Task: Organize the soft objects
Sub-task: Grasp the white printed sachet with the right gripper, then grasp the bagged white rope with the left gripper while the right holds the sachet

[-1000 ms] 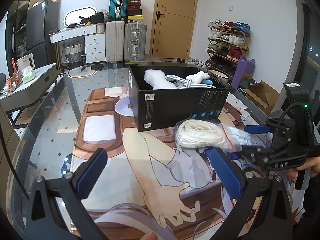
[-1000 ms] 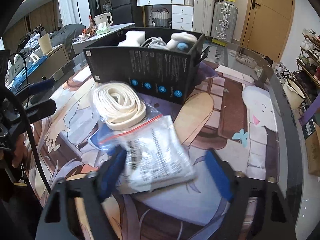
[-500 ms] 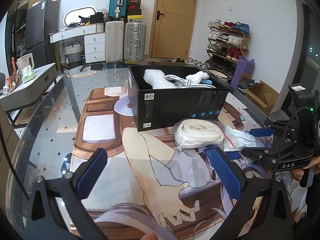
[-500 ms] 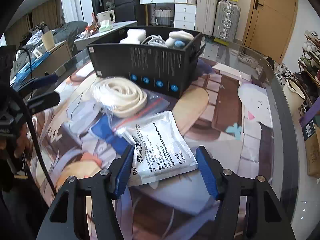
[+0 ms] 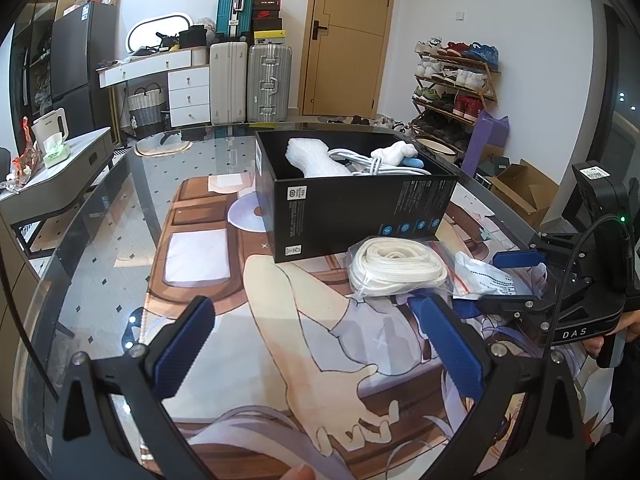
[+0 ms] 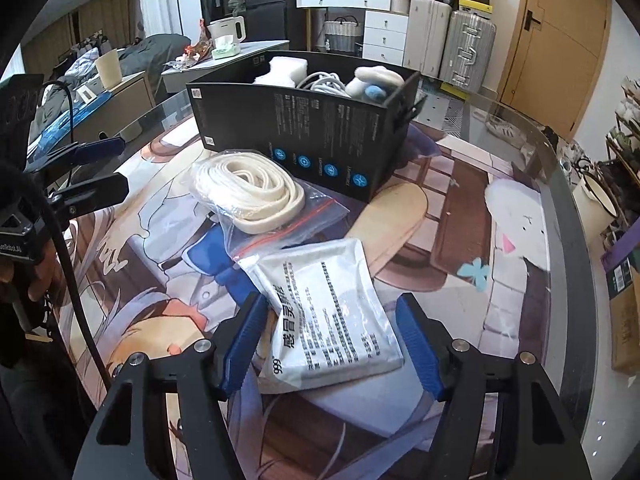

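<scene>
My right tongs (image 6: 332, 340) opening astride the white sachet (image 6: 336, 312), pads clear of it. Left tongs (image 5: 316, 344) wide, empty, over the table (image 5: 100, 248).

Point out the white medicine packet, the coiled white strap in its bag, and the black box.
White medicine packet (image 6: 332, 312): right wrist view, on its printed face.
Coiled white strap (image 6: 248, 192): right wrist view, on the coil's near loops.
Black box (image 5: 360, 212): left wrist view, on its near side wall.

Bright, even room light, sharp centres, strong fisheye bending and dark corners.
</scene>
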`<state>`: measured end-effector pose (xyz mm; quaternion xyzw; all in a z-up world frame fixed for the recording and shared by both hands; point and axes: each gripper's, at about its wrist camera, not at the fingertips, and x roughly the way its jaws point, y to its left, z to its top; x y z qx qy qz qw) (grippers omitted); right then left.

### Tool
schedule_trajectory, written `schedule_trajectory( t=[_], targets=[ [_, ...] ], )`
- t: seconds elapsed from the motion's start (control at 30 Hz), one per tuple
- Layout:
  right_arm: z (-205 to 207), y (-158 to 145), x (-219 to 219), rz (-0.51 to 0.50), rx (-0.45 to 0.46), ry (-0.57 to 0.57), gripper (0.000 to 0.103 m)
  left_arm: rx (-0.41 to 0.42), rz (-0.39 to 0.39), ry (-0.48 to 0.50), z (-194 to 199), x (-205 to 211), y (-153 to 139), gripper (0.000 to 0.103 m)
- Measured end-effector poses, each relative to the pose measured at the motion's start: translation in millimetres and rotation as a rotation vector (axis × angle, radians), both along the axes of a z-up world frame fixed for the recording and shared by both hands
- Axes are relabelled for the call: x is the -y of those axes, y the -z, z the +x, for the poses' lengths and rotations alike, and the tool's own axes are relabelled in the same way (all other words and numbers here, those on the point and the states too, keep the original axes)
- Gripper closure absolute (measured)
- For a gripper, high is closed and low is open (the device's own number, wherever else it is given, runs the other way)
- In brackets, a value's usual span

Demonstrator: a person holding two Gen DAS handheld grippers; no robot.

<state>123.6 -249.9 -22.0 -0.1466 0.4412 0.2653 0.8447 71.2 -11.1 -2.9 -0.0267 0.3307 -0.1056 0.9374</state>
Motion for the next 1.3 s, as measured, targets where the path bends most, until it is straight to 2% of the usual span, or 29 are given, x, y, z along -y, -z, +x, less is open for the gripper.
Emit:
schedule_trajectory(
  t=[0.33, 0.53, 0.9, 1.13, 1.3],
  targets=[
    [-13.5, -1.9, 1.9, 0.005, 0.042, -0.011, 0.058, -0.001, -0.003, -0.001, 0.0, 0.3, 0.2, 0.000],
    [-19.8, -3.1, 14.5, 0.027, 0.046, 0.018, 0.065, -0.001, -0.001, -0.001, -0.3, 0.8, 0.5, 0.000],
    [-23.5, -9.7, 21.2, 0.081, 0.052, 0.021, 0.068, -0.003, -0.002, -0.001, -0.4, 0.7, 0.1, 0.000],
    [-25.7, -8.1, 16.2, 0.056, 0.053, 0.002, 0.068, -0.004, 0.000, 0.001, -0.6, 1.2, 0.3, 0.000],
    [-24.3, -6.7, 12.4, 0.046, 0.063, -0.010, 0.059, -0.004, 0.001, 0.002, -0.5, 0.8, 0.3, 0.000]
  ],
)
